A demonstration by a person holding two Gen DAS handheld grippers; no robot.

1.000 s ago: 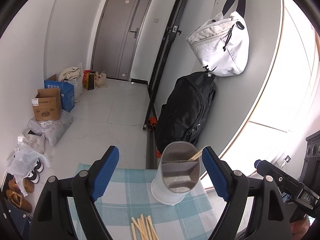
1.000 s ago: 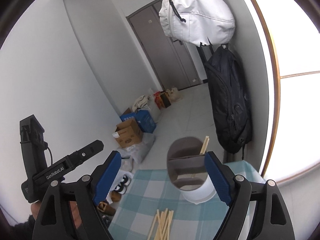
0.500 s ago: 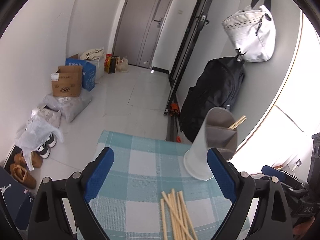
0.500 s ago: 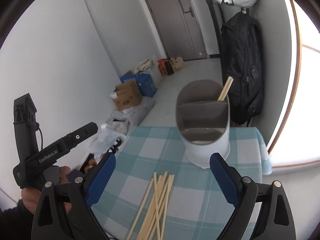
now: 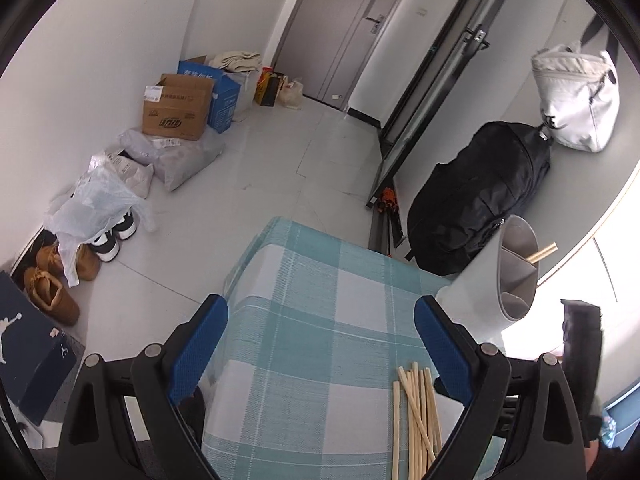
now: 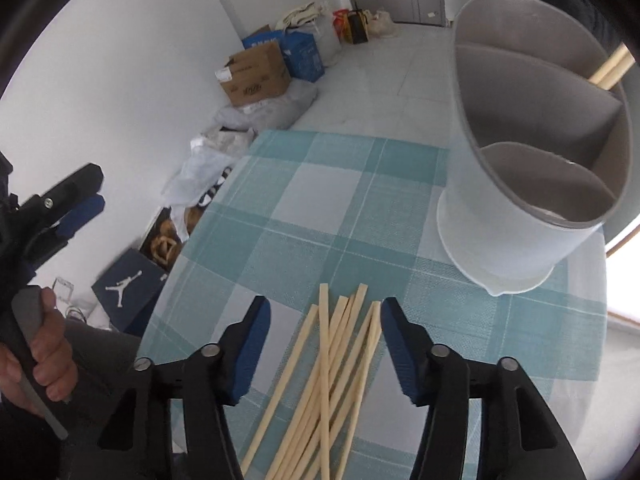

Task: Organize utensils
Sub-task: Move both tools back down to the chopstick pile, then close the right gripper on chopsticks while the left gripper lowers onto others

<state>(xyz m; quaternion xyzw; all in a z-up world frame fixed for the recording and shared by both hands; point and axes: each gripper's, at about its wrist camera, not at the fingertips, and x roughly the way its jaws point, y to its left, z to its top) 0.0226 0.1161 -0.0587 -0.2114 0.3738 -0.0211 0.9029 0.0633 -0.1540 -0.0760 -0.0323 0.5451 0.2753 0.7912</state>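
The right tool (image 6: 324,344) has come down, its jaws released and empty, over the loose chopsticks (image 6: 332,380) on the bench (image 6: 304,208), beside the holder (image 6: 532,152), while the left tool (image 5: 320,344), released too, waits apart.

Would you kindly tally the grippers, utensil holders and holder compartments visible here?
Grippers: 2 (left gripper, right gripper)
Utensil holder: 1
Holder compartments: 3
Total: 6
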